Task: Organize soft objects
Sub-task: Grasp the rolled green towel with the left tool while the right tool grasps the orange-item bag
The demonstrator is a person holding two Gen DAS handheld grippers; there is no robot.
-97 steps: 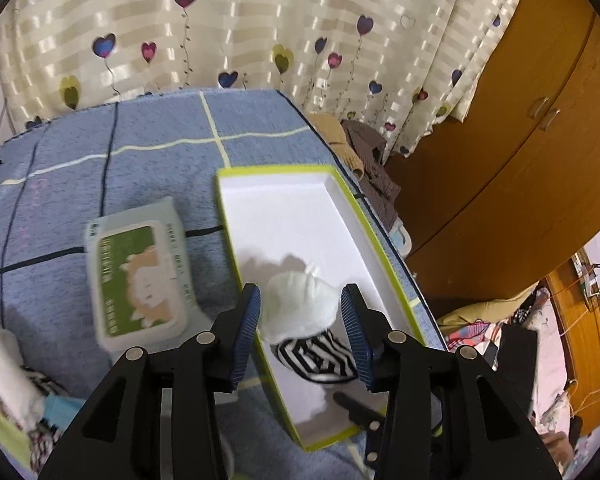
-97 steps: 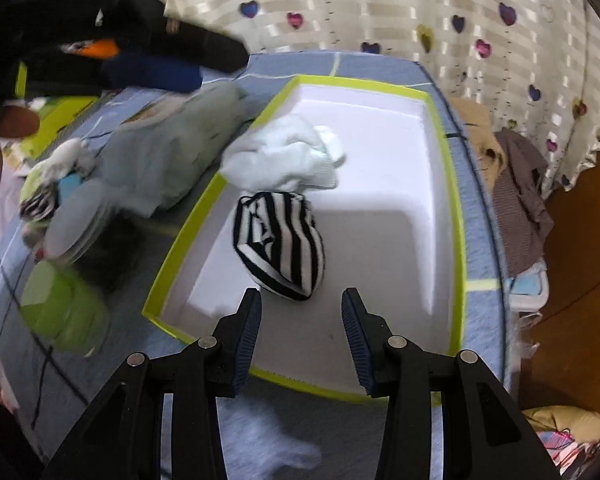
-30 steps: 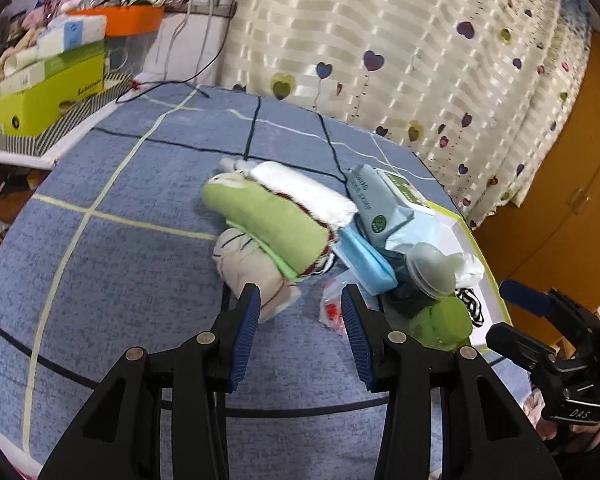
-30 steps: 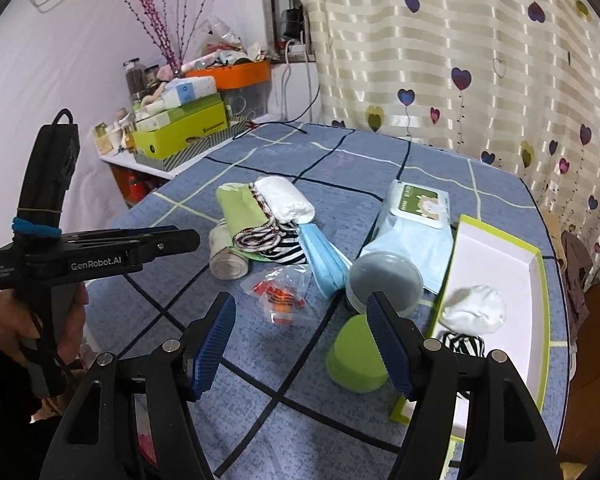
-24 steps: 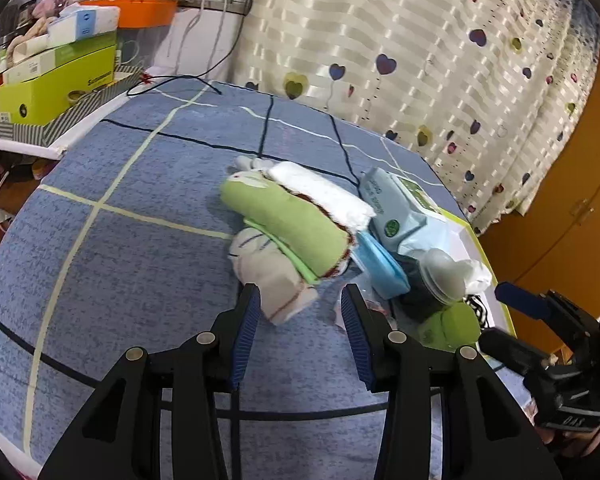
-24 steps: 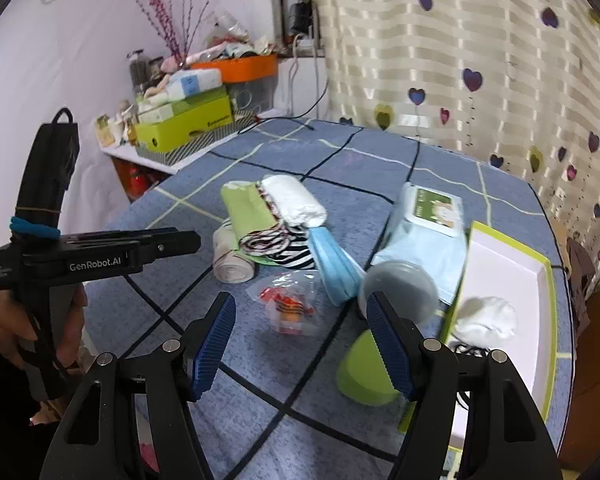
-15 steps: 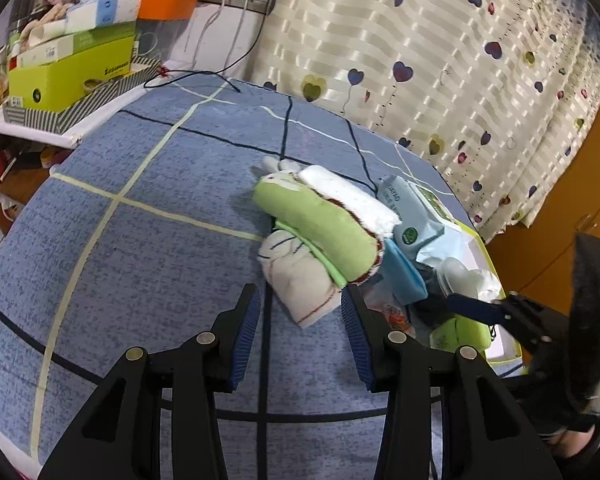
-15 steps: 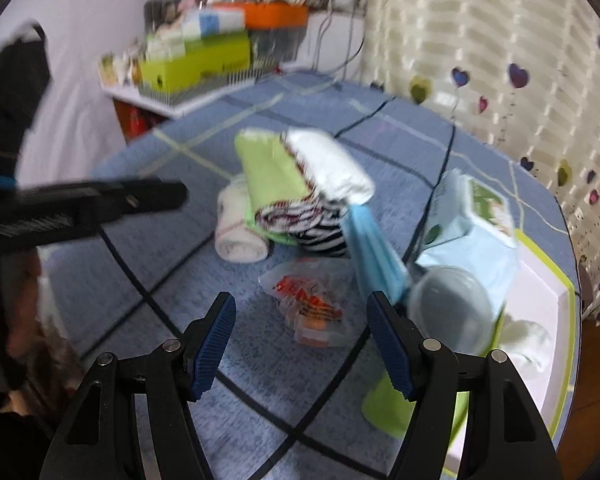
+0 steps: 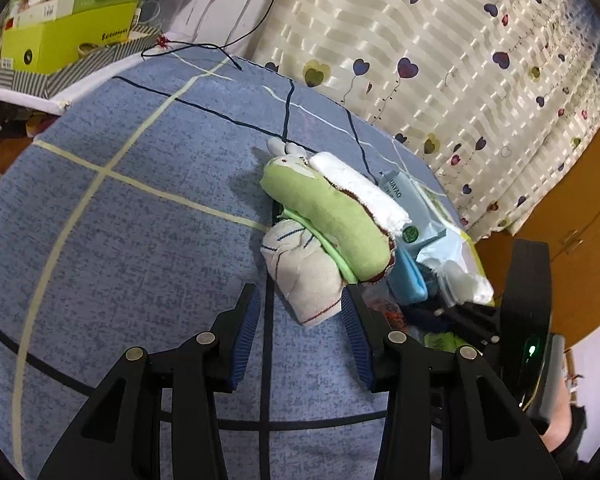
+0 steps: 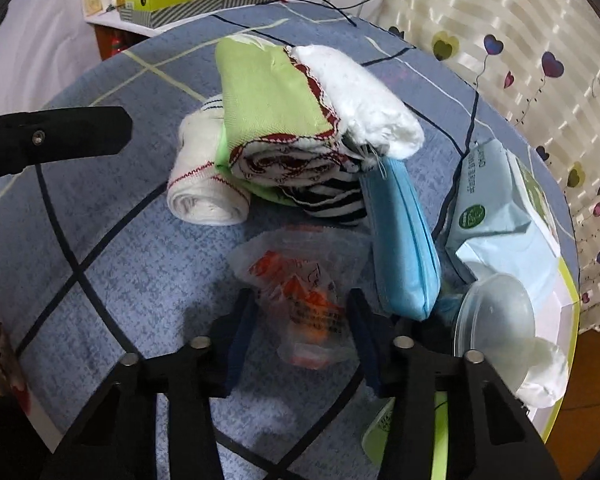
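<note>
A pile of soft things lies on the blue checked cloth (image 9: 132, 240). My left gripper (image 9: 300, 320) is open, its fingertips on either side of the near end of a rolled white sock (image 9: 304, 276) with red stitching. On that sock rest a green cloth roll (image 9: 332, 220) and a white fluffy roll (image 9: 360, 192). My right gripper (image 10: 300, 320) points steeply down with its jaws closing. A clear plastic bag (image 10: 304, 296) with orange contents sits between its pads and touches both. The white sock (image 10: 204, 196) and green roll (image 10: 268, 100) lie just beyond.
A blue pouch (image 10: 404, 248), a wipes pack (image 10: 500, 216) and a clear round lid (image 10: 496, 312) crowd the right. Behind them is a white tray (image 10: 566, 300) with a lime rim. Boxes (image 9: 68, 36) sit on a shelf at the far left. A heart-print curtain (image 9: 440, 48) hangs behind.
The right gripper dropped from high over the table down onto the plastic bag, and its jaws narrowed around it. The left gripper moved closer to the rolled white sock and stayed open.
</note>
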